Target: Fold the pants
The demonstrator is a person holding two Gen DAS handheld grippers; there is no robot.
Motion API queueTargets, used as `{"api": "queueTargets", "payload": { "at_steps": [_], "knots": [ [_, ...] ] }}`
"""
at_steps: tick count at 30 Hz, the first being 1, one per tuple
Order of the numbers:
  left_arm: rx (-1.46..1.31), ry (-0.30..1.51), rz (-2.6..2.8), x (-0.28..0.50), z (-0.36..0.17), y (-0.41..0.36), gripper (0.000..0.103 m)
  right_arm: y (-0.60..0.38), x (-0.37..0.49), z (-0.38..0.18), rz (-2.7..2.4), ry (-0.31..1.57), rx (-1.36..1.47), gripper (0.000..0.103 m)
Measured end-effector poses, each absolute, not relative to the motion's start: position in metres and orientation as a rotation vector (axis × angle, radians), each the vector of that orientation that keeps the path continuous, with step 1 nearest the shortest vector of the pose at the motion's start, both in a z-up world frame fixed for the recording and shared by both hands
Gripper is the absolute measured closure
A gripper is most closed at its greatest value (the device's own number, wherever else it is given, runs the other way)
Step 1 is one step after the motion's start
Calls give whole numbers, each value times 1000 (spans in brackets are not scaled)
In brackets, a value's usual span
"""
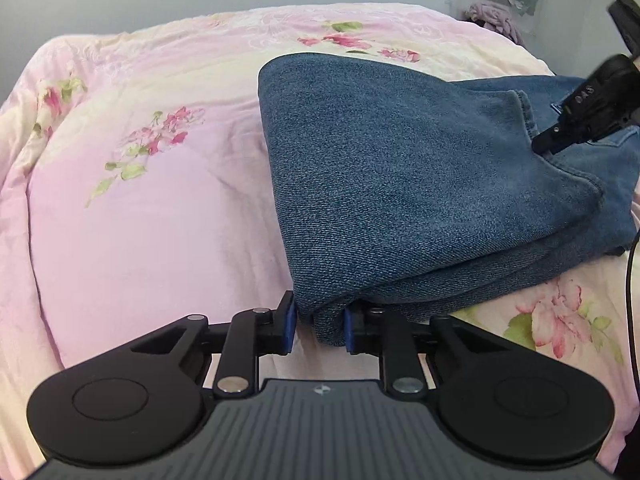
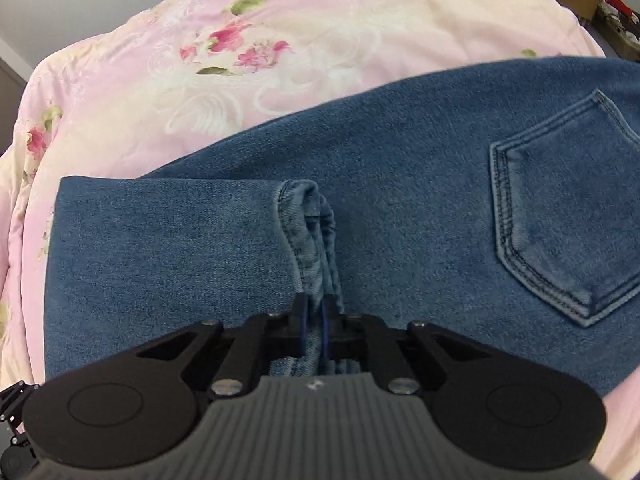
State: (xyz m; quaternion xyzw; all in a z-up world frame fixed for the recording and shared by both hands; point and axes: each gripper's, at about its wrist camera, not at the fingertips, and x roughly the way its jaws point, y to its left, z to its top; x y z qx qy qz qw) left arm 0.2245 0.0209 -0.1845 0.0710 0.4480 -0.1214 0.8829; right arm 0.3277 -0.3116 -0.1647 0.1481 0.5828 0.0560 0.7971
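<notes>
Blue denim pants (image 1: pixel 400 184) lie folded on a pink floral bed cover (image 1: pixel 160 220). My left gripper (image 1: pixel 319 330) is shut on the thick near corner of the fold, with denim filling the gap between its blue pads. In the right wrist view, my right gripper (image 2: pixel 315 326) is shut on the bunched leg hem (image 2: pixel 316 240), which lies over the seat of the pants (image 2: pixel 400 160) beside a stitched back pocket (image 2: pixel 560 220). The left wrist view shows the right gripper (image 1: pixel 540 146) at the far right, its tip on the hem edge.
The bed cover (image 2: pixel 280 40) stretches to the left and behind the pants, with its edges falling away. A black cable (image 1: pixel 632 264) hangs at the right edge. Clutter and cloth (image 1: pixel 496 16) sit beyond the bed at the back right.
</notes>
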Motion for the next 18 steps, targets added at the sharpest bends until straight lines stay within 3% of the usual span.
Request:
{"api": "queueTargets", "payload": {
  "at_steps": [2,4,5,10,14,15,18],
  "knots": [
    [127,937,-250,224,-186,23,79,-316,323,-158,135,1241,313,90],
    [138,930,-247,223,-187,22,79,-323,316,-154,149,1232,316,56],
    [146,927,-246,223,-187,21,79,-327,312,-155,157,1234,324,52],
    [149,932,-245,224,-186,21,80,-344,298,-173,212,1269,492,43],
    [150,939,-241,226,-186,20,80,-346,300,-190,209,1262,551,42],
    [149,940,-240,226,-187,20,80,-344,301,-193,216,1256,554,43],
    [152,939,-237,226,-188,20,80,-343,300,-196,221,1241,573,67]
  ]
}}
